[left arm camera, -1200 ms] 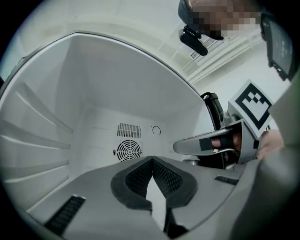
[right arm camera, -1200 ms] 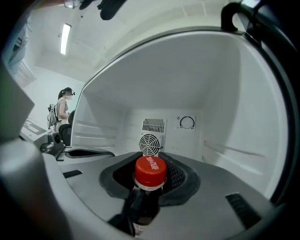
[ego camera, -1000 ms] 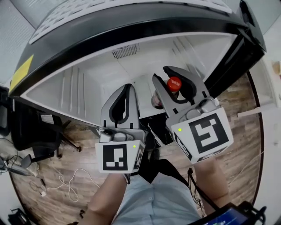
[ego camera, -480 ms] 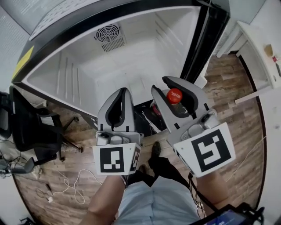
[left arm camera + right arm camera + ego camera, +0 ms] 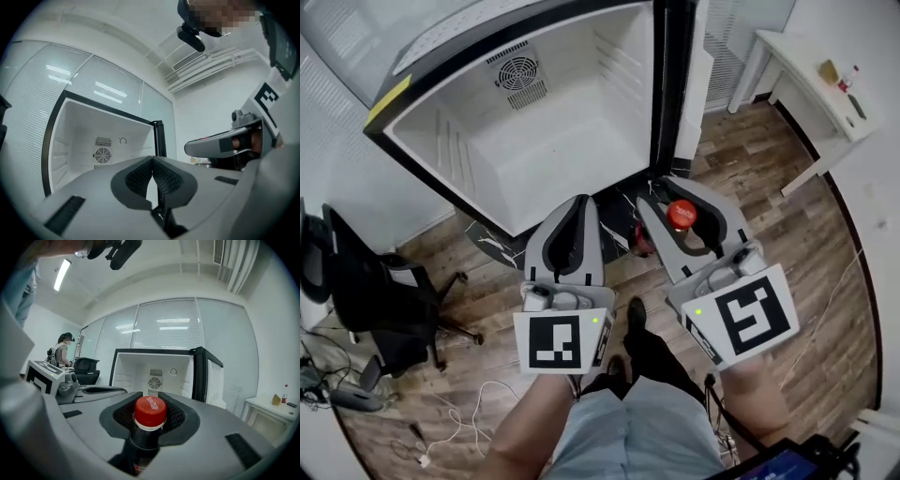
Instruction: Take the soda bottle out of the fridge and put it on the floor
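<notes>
Already dark red-capped plastic soda bottle [image 5: 150,412] is out of open white fridge [image 5: 534,131], clamped at neck in right tool [image 5: 670,194] above wooden plank floor [image 5: 769,187], left tool [image 5: 152,160] clenched empty; set-down not yet done

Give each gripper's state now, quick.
Left gripper: closed, empty.
Right gripper: closed on the bottle, at its neck.

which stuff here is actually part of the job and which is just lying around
Job: soda bottle, right gripper clamped on it, open fridge, wood floor.
Lying about: office chair, white table.
</notes>
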Available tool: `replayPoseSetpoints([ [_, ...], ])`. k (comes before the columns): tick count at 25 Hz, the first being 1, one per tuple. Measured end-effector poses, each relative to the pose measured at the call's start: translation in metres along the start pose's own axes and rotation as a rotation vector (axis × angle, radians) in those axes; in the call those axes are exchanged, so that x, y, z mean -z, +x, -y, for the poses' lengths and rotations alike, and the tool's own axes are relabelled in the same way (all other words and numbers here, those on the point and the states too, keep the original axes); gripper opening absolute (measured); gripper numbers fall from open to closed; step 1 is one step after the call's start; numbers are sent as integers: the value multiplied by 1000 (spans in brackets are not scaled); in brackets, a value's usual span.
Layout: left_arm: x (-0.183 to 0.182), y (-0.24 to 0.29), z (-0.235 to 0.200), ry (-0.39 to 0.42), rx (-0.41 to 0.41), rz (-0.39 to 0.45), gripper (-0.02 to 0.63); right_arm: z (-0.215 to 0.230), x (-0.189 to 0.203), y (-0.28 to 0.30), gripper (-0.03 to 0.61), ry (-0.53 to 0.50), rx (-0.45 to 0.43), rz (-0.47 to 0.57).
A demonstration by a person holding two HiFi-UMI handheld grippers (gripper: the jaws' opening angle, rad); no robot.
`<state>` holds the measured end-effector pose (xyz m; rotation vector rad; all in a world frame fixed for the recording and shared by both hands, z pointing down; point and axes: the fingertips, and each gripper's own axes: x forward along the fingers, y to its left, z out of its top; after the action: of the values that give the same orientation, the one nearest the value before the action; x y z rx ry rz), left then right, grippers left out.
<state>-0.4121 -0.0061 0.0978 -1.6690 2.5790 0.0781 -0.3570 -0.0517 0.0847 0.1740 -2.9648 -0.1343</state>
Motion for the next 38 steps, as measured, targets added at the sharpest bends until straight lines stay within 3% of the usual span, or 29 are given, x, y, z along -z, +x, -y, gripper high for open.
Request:
replayPoseSetpoints([
  [6,-6,-43,53,1,141,1,11,-22,17,-71,115,65,84,12],
  [10,-4,-61,100,-46,237,-11,12,-25,36,-126,115,93,181,-9],
  [22,36,-82,272,-47,539,-63,11,26,100,-293,115,129,474,-50],
  [30,60,-98,385,-83,675,-77,11,53,150,-392,115,147,631,-66],
  [38,92,-115,456,-65,794,-104,12,60,202,-449,115,202,728,-67],
])
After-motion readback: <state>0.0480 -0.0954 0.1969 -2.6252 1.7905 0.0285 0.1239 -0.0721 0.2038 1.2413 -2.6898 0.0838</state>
